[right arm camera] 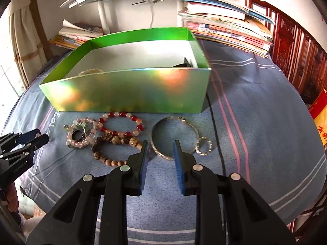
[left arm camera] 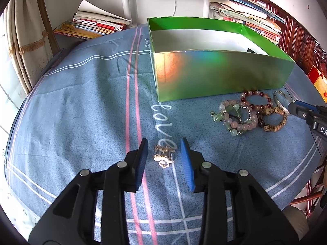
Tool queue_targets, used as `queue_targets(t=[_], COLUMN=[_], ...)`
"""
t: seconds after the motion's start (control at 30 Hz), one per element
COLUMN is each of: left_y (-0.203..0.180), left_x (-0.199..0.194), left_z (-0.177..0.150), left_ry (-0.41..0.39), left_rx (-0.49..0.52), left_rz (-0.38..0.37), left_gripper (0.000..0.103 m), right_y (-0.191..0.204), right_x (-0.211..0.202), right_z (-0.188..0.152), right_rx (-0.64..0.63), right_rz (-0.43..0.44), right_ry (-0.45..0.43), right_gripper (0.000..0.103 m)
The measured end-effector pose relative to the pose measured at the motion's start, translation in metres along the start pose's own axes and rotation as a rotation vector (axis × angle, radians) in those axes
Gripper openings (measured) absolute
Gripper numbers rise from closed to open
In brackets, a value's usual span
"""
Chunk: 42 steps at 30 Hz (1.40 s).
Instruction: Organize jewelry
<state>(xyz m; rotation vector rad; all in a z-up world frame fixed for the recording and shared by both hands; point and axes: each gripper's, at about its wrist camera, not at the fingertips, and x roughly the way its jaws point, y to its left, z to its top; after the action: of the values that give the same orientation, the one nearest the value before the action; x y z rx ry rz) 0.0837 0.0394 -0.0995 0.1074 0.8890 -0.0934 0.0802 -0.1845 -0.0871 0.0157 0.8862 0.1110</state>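
Note:
A small silver and gold trinket [left arm camera: 164, 155] lies on the blue cloth between the open jaws of my left gripper [left arm camera: 164, 146], untouched. A green open box [left arm camera: 220, 73] stands beyond, also in the right wrist view [right arm camera: 130, 89]. Beaded bracelets [left arm camera: 245, 112] lie in front of it. In the right wrist view my right gripper [right arm camera: 159, 147] is open over the near rim of a silver bangle [right arm camera: 173, 136]. A small silver ring [right arm camera: 203, 146] lies to its right; the red and pink bead bracelet [right arm camera: 120, 124] and the brown bead bracelet [right arm camera: 110, 149] lie to its left.
Stacks of books [left arm camera: 92, 26] and papers [right arm camera: 224, 26] line the back of the table. A white lamp post [left arm camera: 125, 2] stands behind the box. A red carton [right arm camera: 319, 114] sits at the right edge. A pale item [right arm camera: 91, 71] and a dark item [right arm camera: 185, 63] lie inside the box.

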Motion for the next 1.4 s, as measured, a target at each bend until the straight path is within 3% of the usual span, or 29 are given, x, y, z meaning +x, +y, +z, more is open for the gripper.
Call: queue_targets(t=[0.37, 0.57, 0.67, 0.7, 0.77, 1.2, 1.4], left_y=[-0.001, -0.001, -0.001, -0.001, -0.001, -0.006, -0.010], left_x=[0.002, 0.004, 0.005, 0.005, 0.005, -0.011, -0.035], left_z=[0.000, 0.001, 0.002, 0.003, 0.002, 0.005, 0.022], left_ry=[0.005, 0.004, 0.000, 0.001, 0.003, -0.025, -0.102], left_rx=[0.000, -0.001, -0.009, -0.010, -0.009, 0.004, 0.011], left_rz=[0.001, -0.005, -0.009, -0.012, -0.026, 0.028, 0.025], left_gripper=[0.039, 0.039, 0.039, 0.037, 0.021, 0.021, 0.021], right_y=[-0.018, -0.012, -0.005, -0.003, 0.000, 0.004, 0.007], right_x=[0.015, 0.016, 0.016, 0.016, 0.016, -0.002, -0.029], right_z=[0.003, 0.001, 0.000, 0.000, 0.000, 0.002, 0.018], right_rx=[0.051, 0.001, -0.019, -0.021, -0.024, -0.005, -0.014], right_rz=[-0.095, -0.085, -0.054, -0.043, -0.037, -0.026, -0.012], right_ry=[0.029, 0.027, 0.021, 0.021, 0.020, -0.032, -0.115], right_gripper=[0.025, 0.025, 0.009, 0.006, 0.005, 0.005, 0.005])
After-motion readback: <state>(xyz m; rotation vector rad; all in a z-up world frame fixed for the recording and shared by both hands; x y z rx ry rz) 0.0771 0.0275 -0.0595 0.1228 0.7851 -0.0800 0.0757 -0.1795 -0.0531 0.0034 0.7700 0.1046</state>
